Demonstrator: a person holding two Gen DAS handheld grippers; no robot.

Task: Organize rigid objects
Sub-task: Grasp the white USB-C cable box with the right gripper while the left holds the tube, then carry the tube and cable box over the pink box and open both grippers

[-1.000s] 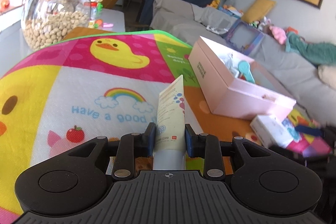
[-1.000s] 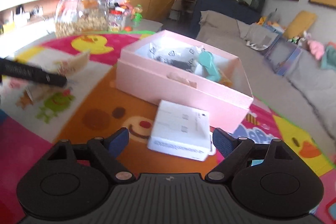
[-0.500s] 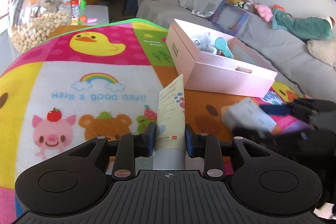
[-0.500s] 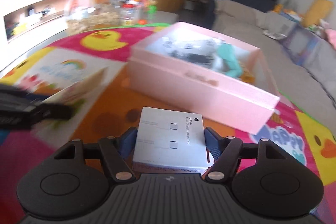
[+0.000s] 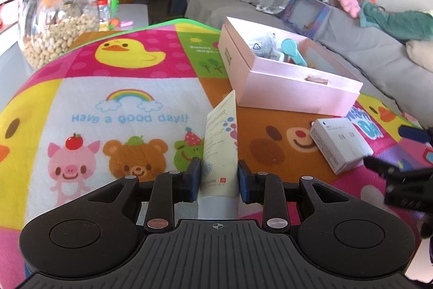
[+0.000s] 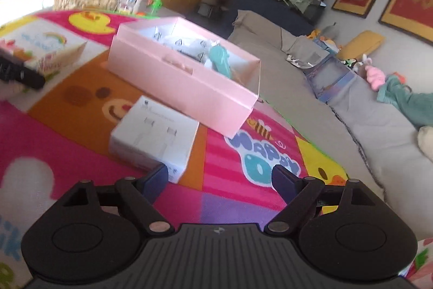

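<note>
The left gripper (image 5: 219,176) was squeezed tight on a cream tube (image 5: 220,142). Its two blue pads (image 5: 195,178) pressed on the sides of the tube near the bottom end. The flat end of the tube stuck up and forward, over the play mat (image 5: 113,99).

The mat was bright, with a yellow duck, a rainbow, a pig and a bear on it. A pink box (image 5: 284,83) sat open on the mat, past the tube. Inside it were some small clear bags and a blue-green thing (image 5: 293,52).

A small white box (image 6: 154,137) lay flat on the mat, just in front of the pink box and near its side wall. It sat on the bear face picture.

The right gripper (image 6: 219,176) had just been opening, and its fingers were wide apart. Nothing was between them, only the mat below. The left finger tip (image 6: 155,178) was right by a corner of the white box, but I could not tell if it touched. In the left wrist view the right gripper (image 5: 389,151) showed at the right edge, dark and a bit blurry, beside the white box (image 5: 341,145).

A big glass jar (image 5: 58,20) full of beans stood past the far edge of the mat. A grey sofa (image 5: 365,50) with toys and a yellow pillow was behind the pink box.
</note>
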